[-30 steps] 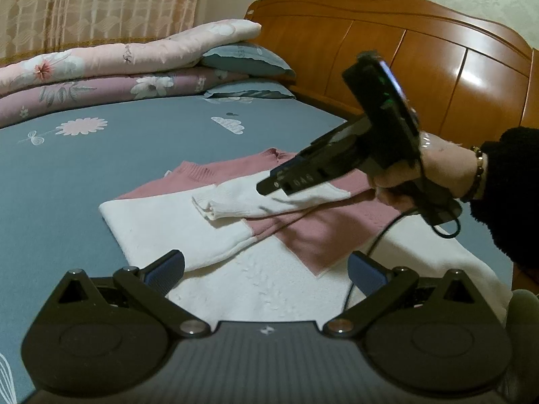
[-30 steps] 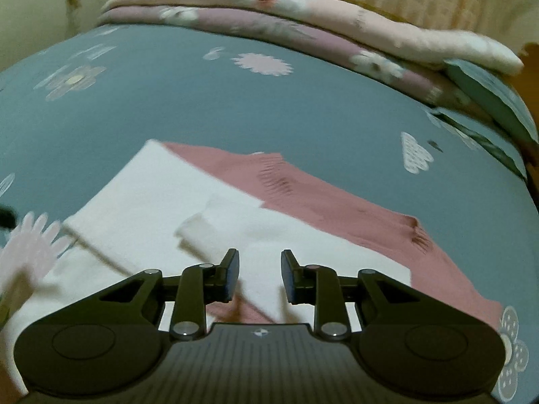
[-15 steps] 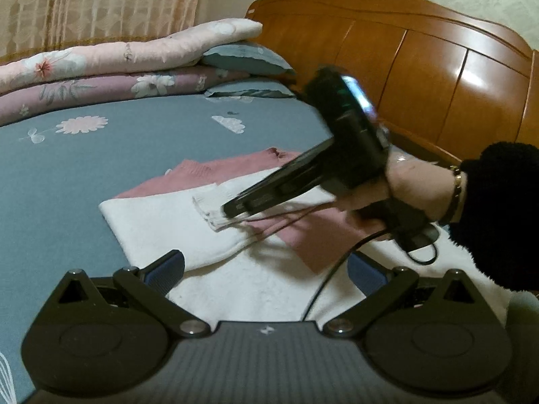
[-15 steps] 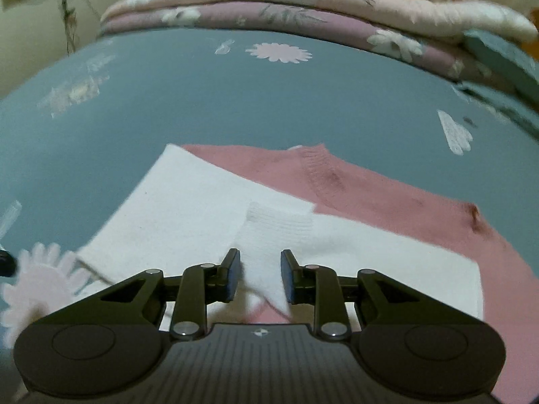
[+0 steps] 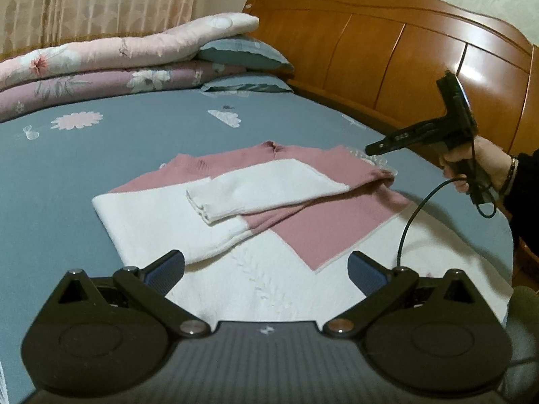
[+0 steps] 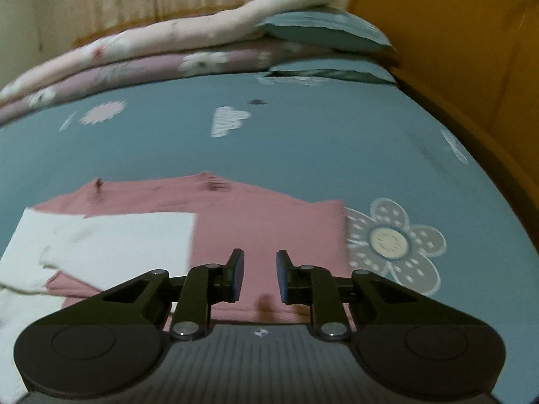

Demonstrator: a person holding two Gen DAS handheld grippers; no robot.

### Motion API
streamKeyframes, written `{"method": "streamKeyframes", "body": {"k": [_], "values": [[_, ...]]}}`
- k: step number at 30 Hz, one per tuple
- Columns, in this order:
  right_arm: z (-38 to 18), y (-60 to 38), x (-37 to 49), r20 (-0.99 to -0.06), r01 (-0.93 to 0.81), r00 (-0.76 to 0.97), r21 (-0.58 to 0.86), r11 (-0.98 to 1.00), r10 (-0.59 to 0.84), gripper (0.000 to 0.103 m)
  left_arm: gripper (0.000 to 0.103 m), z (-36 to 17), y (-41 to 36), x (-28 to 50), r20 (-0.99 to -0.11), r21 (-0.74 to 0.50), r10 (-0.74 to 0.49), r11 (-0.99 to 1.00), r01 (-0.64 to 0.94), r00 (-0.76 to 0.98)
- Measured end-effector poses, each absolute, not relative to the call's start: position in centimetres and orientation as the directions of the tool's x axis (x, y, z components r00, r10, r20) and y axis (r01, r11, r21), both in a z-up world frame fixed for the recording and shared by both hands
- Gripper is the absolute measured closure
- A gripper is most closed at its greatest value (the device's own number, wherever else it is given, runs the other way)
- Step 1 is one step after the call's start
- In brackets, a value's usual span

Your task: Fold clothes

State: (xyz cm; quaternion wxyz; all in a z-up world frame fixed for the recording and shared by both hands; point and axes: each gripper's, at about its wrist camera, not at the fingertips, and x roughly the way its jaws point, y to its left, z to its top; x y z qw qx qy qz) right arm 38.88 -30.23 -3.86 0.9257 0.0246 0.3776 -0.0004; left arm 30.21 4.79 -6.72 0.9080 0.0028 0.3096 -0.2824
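Observation:
A pink-and-white sweater (image 5: pixel 323 222) lies flat on the blue bedsheet (image 5: pixel 101 155), with a white sleeve (image 5: pixel 262 185) folded across its chest. My left gripper (image 5: pixel 266 266) hovers wide open over the white hem, holding nothing. In the left wrist view my right gripper (image 5: pixel 370 149) hangs in the air past the sweater's far right shoulder, held by a hand (image 5: pixel 485 165). In its own view the right gripper (image 6: pixel 259 276) is open by a narrow gap above the sweater's pink shoulder area (image 6: pixel 269 222), with nothing between the fingers.
Folded floral quilts (image 5: pixel 101 64) and blue pillows (image 5: pixel 242 54) are stacked at the far side of the bed. A wooden headboard (image 5: pixel 404 50) runs along the right. A black cable (image 5: pixel 414 215) dangles from the right gripper over the sweater.
The right gripper has let go of the white sleeve, now lying across the chest, and has pulled back to the right and upward. The left gripper has stayed still.

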Motion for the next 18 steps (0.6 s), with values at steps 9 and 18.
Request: {"method": "streamKeyframes", "body": {"k": [9, 18], "values": [[-8.4, -33.3, 39.4, -0.759, 0.114, 0.650, 0.054, 0.992, -0.033, 0.084, 0.001, -7.4, 4.6, 30.4, -0.583, -0.166, -0.501, 0.844, 0.510, 0.639], [-6.7, -32.7, 39.7, -0.731, 0.106, 0.682, 0.068, 0.992, -0.022, 0.085, 0.001, -7.5, 4.4, 30.3, -0.586, -0.162, -0.503, 0.841, 0.516, 0.635]]}}
